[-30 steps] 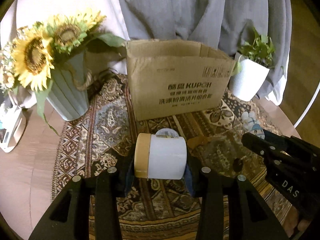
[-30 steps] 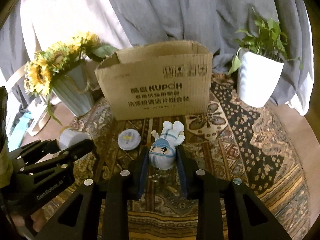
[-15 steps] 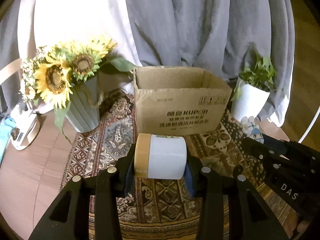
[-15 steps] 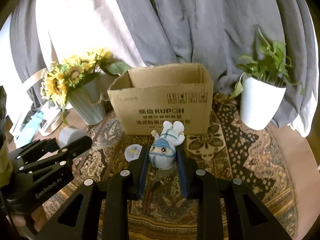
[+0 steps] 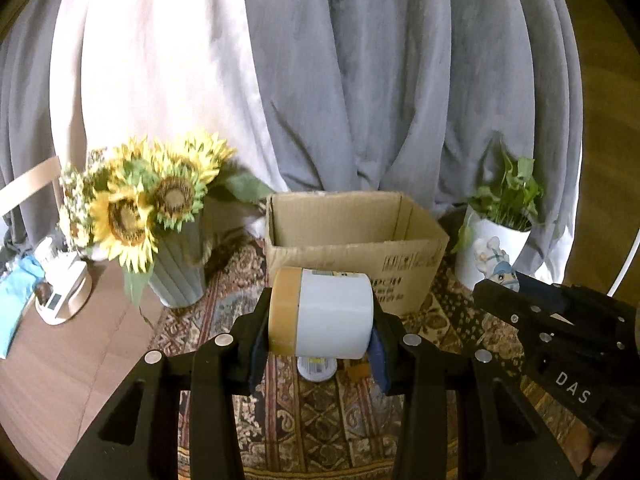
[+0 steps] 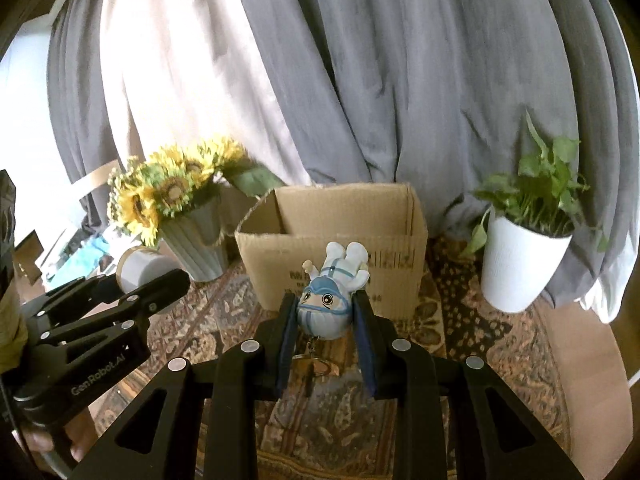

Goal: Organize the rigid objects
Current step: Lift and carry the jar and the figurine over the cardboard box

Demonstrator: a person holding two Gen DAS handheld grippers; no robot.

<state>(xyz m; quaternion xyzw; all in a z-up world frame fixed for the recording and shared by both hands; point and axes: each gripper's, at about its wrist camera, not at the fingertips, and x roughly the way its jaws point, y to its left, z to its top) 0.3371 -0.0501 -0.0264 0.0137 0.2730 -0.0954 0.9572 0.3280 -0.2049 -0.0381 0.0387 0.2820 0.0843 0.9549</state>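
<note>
A round wooden counter [image 5: 80, 364] carries a patterned rug [image 5: 320, 420]. On the rug stand an open cardboard box [image 5: 352, 256], a ribbed grey vase of sunflowers [image 5: 180, 276] at its left and a white potted plant [image 6: 520, 268] at its right. A small round disc [image 5: 318, 368] lies on the rug before the box. A white device [image 5: 60, 300] rests on bare wood far left.

wrist views|side by side|both facing cardboard box [image 5: 356, 236] (near)

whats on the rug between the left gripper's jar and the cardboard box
Only patterned rug shows between the jar and the cardboard box, in the left wrist view. A small round lid lies nearer, under the jar. The jar hides part of the stretch.
</note>
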